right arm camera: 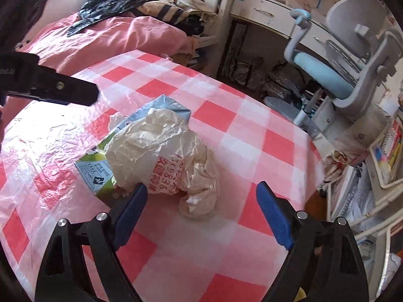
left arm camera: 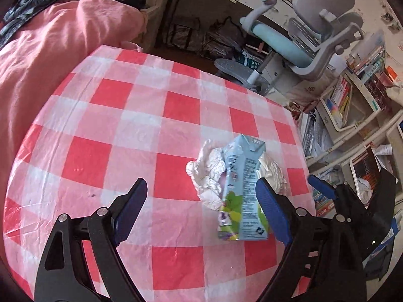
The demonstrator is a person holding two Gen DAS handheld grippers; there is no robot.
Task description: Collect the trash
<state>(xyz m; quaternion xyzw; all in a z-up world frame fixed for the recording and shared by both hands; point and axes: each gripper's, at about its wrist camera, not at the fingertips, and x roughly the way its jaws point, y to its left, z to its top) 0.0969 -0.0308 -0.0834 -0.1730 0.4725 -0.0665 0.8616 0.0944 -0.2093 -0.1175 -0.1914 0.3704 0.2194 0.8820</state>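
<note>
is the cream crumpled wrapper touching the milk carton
Touching. The right wrist view shows the cream crumpled wrapper draped over the carton, no gap between them; the left wrist view agrees.

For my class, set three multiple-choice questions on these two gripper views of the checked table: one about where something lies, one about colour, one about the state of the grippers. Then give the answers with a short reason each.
1. Where does the crumpled white tissue lie?
A. touching the drink carton on the table
B. on the bed
C. on the desk chair

2. What colours are the checks of the tablecloth?
A. blue and yellow
B. red, pink and white
C. green and black

3. How do the left gripper and right gripper stand?
A. both shut on the carton
B. one shut on the paper bag
C. both open, holding nothing

Answers: 1 A, the tissue presses against the carton's side, with the crumpled paper bag on the other side. 2 B, the cloth shows those squares. 3 C, each pair of blue pads stands wide apart with nothing between.
</note>
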